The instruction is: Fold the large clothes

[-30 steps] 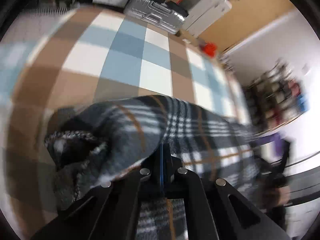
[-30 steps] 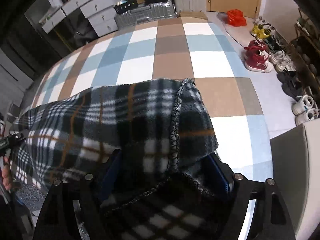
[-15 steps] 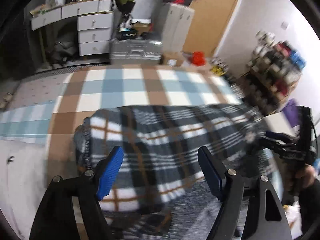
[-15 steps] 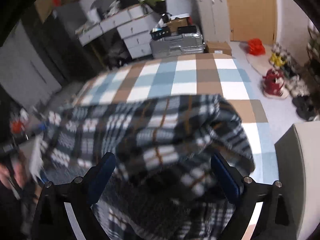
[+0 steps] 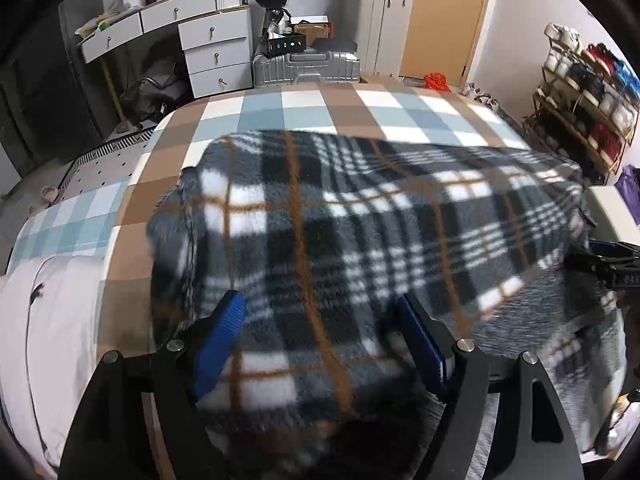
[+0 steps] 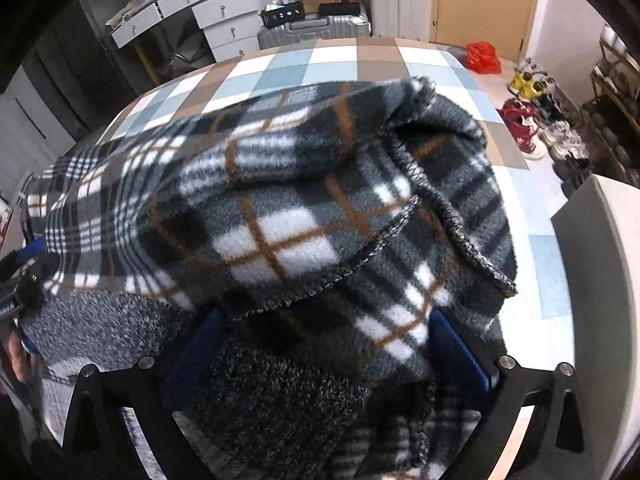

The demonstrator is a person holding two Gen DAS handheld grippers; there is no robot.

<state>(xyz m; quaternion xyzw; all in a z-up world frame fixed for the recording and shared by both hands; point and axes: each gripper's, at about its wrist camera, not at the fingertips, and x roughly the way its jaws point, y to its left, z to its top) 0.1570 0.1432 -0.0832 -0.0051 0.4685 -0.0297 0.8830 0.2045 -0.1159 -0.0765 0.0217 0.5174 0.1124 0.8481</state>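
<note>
A dark plaid fleece garment (image 5: pixel 360 216) with orange lines lies folded over on the checked bed (image 5: pixel 320 112). My left gripper (image 5: pixel 320 344) hovers over its near left part, open, with fleece below the blue pads (image 5: pixel 218 340) and no pad pressing. In the right wrist view the garment's stitched hem (image 6: pixel 400 220) drapes over its grey knit inner side (image 6: pixel 280 392). My right gripper (image 6: pixel 326 354) has its jaws opening, with loose fleece lying between them and not pinched. Each gripper shows at the other view's edge: right gripper (image 5: pixel 608 268), left gripper (image 6: pixel 24 268).
Past the bed's far edge stand a silver suitcase (image 5: pixel 306 66), white drawers (image 5: pixel 212 52) and a tall white cabinet (image 5: pixel 384 24). A shoe rack (image 5: pixel 588 92) and shoes (image 6: pixel 524 128) line the right side. White bedding (image 5: pixel 52 320) lies left; a white box (image 6: pixel 600 260) sits right.
My left gripper let go of the fleece fold and stands open; its view rolled upright and pulled back. The right jaws widened, and the fleece settled onto the bed.
</note>
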